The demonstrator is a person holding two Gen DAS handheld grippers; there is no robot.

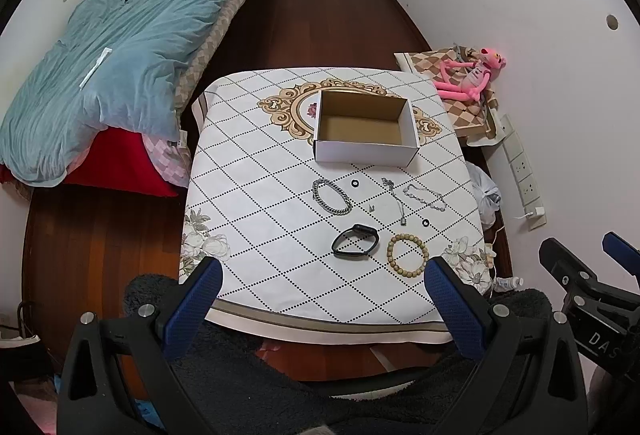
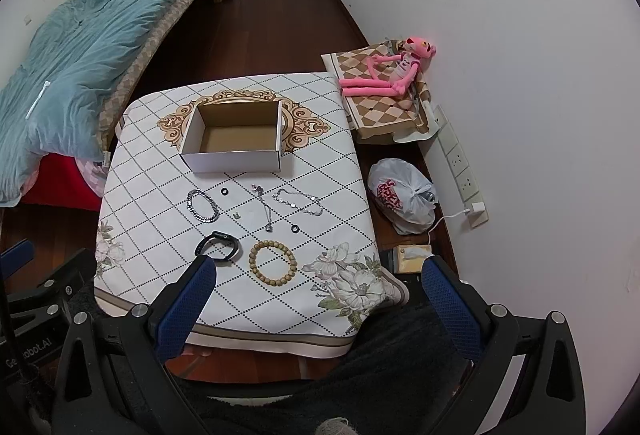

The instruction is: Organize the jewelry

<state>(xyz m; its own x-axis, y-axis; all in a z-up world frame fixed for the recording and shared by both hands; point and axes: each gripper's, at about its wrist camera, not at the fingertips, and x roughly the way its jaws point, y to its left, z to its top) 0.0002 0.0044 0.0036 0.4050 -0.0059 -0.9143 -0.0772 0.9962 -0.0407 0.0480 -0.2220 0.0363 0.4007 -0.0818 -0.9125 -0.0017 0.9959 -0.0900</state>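
Note:
An open white cardboard box stands empty at the far middle of the patterned table. In front of it lie a silver chain bracelet, two small black rings, a thin necklace, a fine silver bracelet, a black watch band and a wooden bead bracelet. My left gripper and right gripper both hover open above the near edge, holding nothing.
A bed with a blue quilt lies to the left. A low stand with a pink plush toy sits against the right wall, with a white plastic bag and a power strip below. A dark fleece garment fills the near foreground.

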